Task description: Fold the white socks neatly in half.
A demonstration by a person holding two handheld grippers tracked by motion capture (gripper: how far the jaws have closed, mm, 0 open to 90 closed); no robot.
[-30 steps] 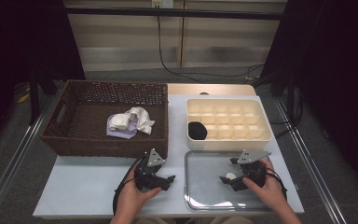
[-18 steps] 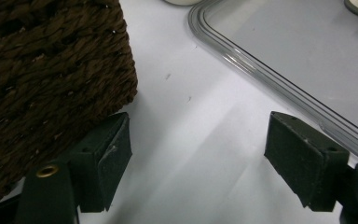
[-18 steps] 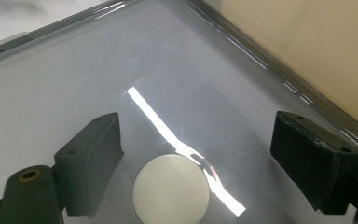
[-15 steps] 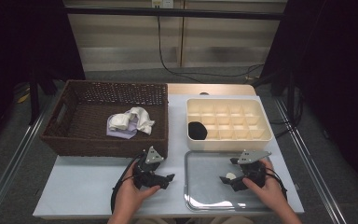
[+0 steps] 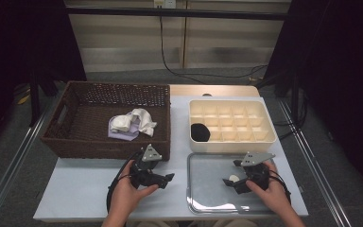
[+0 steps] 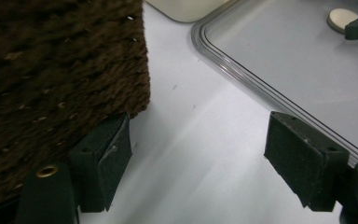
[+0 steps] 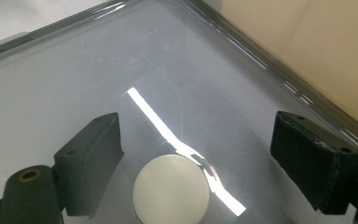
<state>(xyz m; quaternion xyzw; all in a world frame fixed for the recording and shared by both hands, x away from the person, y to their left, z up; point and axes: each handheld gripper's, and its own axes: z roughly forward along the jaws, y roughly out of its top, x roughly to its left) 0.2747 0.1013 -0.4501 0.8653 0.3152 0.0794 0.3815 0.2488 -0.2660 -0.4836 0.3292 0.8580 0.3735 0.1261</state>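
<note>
White disc (image 7: 171,189) lies in the metal tray (image 5: 203,198), between the right gripper's (image 7: 205,168) open jaws.

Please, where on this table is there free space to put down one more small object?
The metal tray is mostly bare; a white disc lies by the right tongs. The table strip in front of the wicker basket is bare left of the left tongs. The compartment box has many empty cells.

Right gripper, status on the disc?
Right gripper open, fingers either side of disc. Disc flat on tray, not gripped. Left gripper open, idle by basket. Nothing in the way.
</note>
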